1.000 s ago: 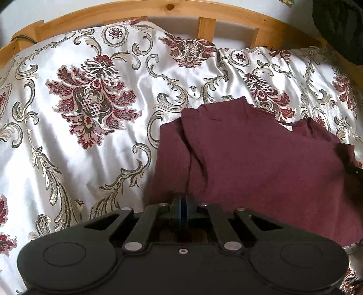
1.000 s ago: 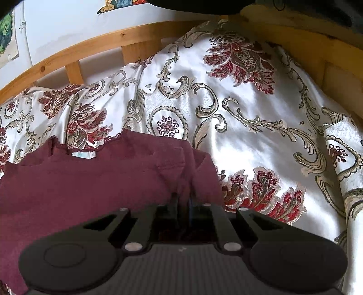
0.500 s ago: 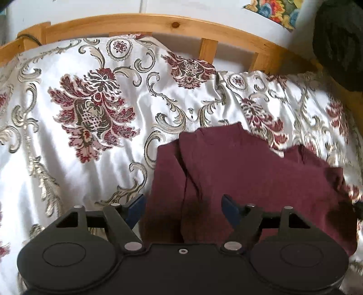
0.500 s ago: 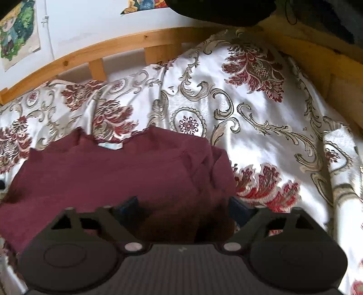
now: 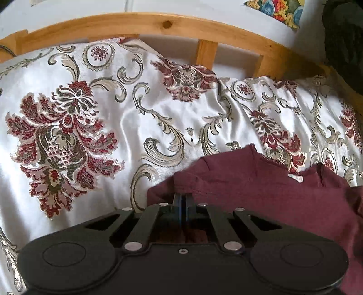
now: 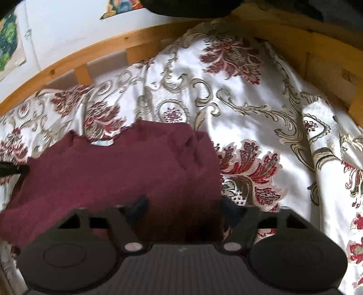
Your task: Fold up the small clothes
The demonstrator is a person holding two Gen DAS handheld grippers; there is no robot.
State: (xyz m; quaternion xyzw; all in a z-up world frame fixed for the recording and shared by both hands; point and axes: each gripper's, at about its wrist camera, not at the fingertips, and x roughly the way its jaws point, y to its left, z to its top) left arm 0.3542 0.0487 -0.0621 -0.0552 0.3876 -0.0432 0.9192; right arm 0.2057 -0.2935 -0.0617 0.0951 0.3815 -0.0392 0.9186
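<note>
Left wrist view: small white tag at the neckline of the maroon shirt, print too small to read; right wrist view shows the same tag, also unreadable. No other writing visible. Shirt lies on a white satin bedspread with red and gold floral pattern. Wooden bed rail runs across far ahead of the left gripper, with slats below it. A colourful picture hangs on the wall ahead-right, and a dark object sits at the far right edge, unclear what. Right view: rail ahead-left, two pictures on the wall beyond it, more wood frame ahead-right, and a bedspread fold bunched to the right. Left gripper's fingers are pressed together, pinching the shirt's left edge right at the tips; the rest of the shirt spreads off to its right. Right gripper has its fingers spread apart, holding nothing, one tip over the shirt, the other just past its right edge over the bedspread; shirt sits directly ahead and to its left. Left gripper tip shows at the shirt's far left edge.
</note>
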